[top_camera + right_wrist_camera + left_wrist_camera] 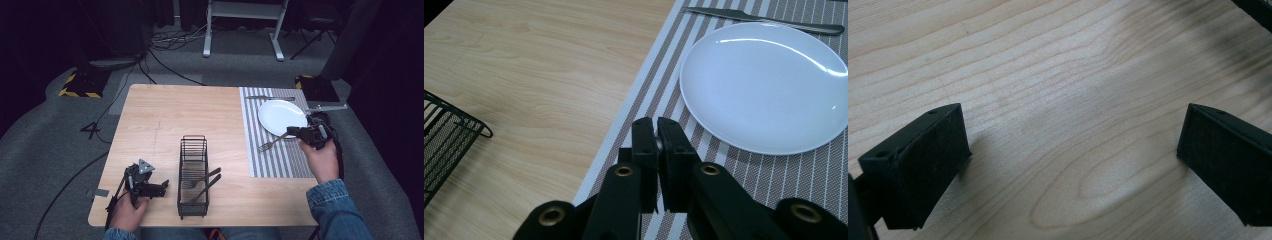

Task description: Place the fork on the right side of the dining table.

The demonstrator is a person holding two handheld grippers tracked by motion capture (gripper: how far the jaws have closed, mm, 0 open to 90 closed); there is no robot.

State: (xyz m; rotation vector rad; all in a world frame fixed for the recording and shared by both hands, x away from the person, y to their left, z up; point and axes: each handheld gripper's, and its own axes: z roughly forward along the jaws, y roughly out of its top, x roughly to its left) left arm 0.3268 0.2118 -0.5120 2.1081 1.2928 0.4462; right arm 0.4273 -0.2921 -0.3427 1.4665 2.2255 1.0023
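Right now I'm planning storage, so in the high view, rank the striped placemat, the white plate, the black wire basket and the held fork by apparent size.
1. striped placemat
2. black wire basket
3. white plate
4. fork, held in the right gripper

Basket versus plate is unsure: the basket sits nearer the camera.

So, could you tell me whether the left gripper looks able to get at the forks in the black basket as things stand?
Probably yes: the left gripper sits open and empty beside the black basket, whose top is open, and the two forks stick out above its rim.
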